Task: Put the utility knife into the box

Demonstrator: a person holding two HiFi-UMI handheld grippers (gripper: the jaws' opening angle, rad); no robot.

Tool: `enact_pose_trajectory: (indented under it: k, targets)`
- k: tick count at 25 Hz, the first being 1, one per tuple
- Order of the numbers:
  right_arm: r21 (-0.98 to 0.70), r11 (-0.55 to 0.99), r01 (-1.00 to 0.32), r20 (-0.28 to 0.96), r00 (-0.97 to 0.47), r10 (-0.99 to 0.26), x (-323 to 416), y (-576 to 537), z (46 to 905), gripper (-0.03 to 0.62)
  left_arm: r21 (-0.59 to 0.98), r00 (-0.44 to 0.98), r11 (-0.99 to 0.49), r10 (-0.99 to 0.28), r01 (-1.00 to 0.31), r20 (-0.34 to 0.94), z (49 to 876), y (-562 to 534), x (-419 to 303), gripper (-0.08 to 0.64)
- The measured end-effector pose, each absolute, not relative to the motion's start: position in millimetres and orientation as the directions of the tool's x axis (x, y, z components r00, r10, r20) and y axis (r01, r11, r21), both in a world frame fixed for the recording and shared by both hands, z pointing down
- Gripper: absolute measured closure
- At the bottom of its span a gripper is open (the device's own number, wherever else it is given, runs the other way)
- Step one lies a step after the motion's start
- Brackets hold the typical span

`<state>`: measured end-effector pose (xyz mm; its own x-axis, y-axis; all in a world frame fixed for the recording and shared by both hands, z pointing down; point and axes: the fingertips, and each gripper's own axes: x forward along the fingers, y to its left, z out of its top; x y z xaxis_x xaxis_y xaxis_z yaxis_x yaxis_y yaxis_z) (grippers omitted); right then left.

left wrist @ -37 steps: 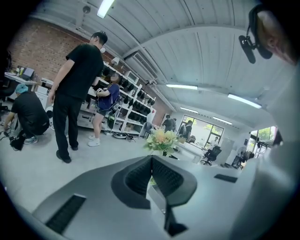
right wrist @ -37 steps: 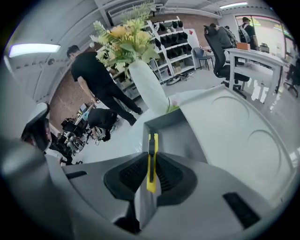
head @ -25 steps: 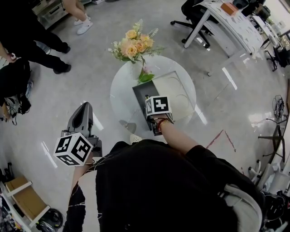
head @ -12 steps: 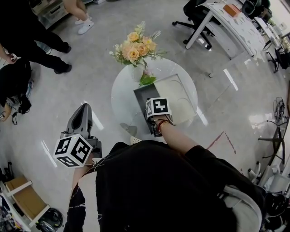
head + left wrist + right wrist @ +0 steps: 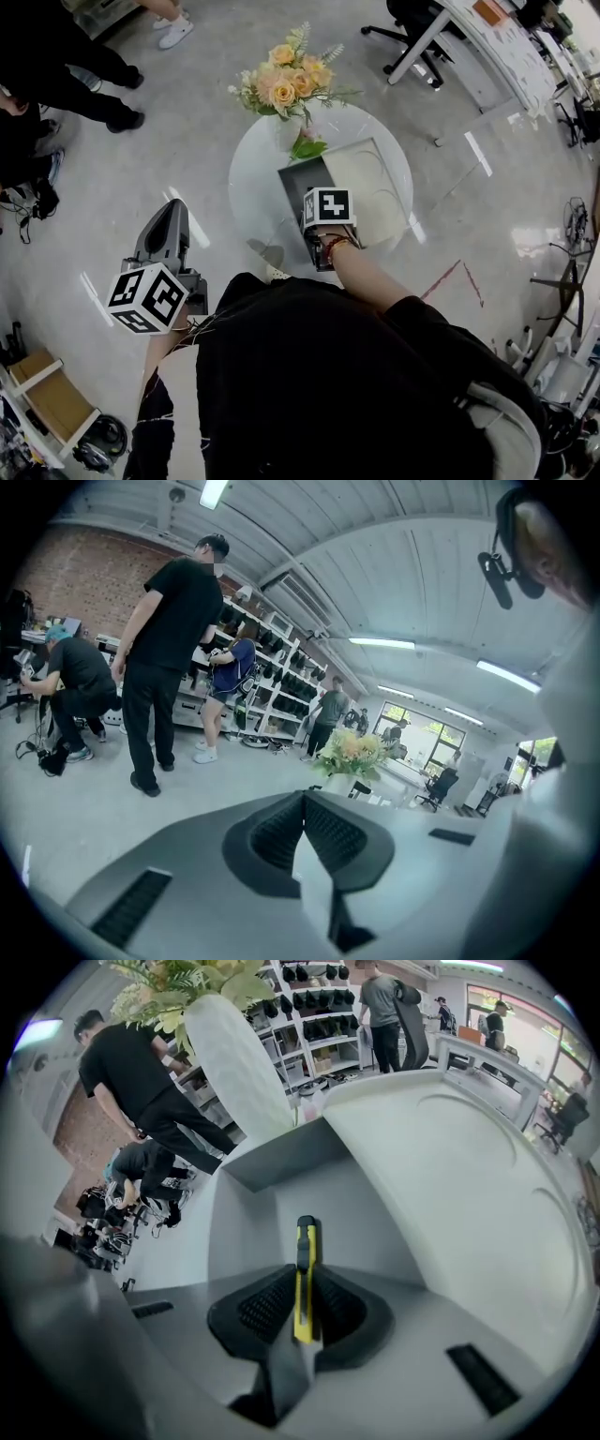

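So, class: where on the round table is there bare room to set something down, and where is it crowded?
Bare: the table's left strip, between vase, box and near rim; the box's grey floor. Crowded: the middle and right, filled by box and lid; flowers overhang the far edge.

Yellow utility knife over an open grey box.
Clamped edge-on, black tip pointing to 12 o'clock.

One left gripper and one right gripper, one yellow utility knife between the right gripper's jaws, one grey box just ahead of its tips, one vase of flowers beyond, one round table underneath.
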<state>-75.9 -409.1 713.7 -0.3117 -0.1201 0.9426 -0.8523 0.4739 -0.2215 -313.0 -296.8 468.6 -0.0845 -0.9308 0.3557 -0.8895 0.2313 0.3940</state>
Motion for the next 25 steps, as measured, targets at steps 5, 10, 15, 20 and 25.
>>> enact_pose_trajectory:
  k: [5,10,15,20,25]
  targets:
    - [-0.195,0.462,-0.865,0.940,-0.299,-0.164,-74.8,-411.7,712.9,0.532,0.381,-0.047,0.212,-0.916,-0.900,0.398,474.2,-298.2,-313.8,0.549]
    - [-0.180,0.455,-0.872,0.937,-0.293,-0.192,-77.6,-413.7,715.2,0.532,0.394,0.043,0.153,-0.894,-0.906,0.447,492.2,-305.8,-318.5,0.549]
    - [-0.189,0.457,-0.869,0.937,-0.299,-0.181,-78.8,-409.8,715.7,0.523,0.382,0.151,0.053,-0.862,-0.923,0.483,496.8,-314.0,-324.2,0.549]
    - [-0.180,0.477,-0.860,0.931,-0.305,-0.199,-78.4,-410.8,715.6,0.526,0.388,0.205,0.007,-0.841,-0.922,0.501,507.9,-316.8,-336.7,0.549]
    - [-0.219,0.425,-0.878,0.924,-0.327,-0.200,-80.1,-409.8,712.1,0.511,0.384,0.271,-0.065,-0.815,-0.921,0.512,510.4,-311.5,-336.9,0.549]
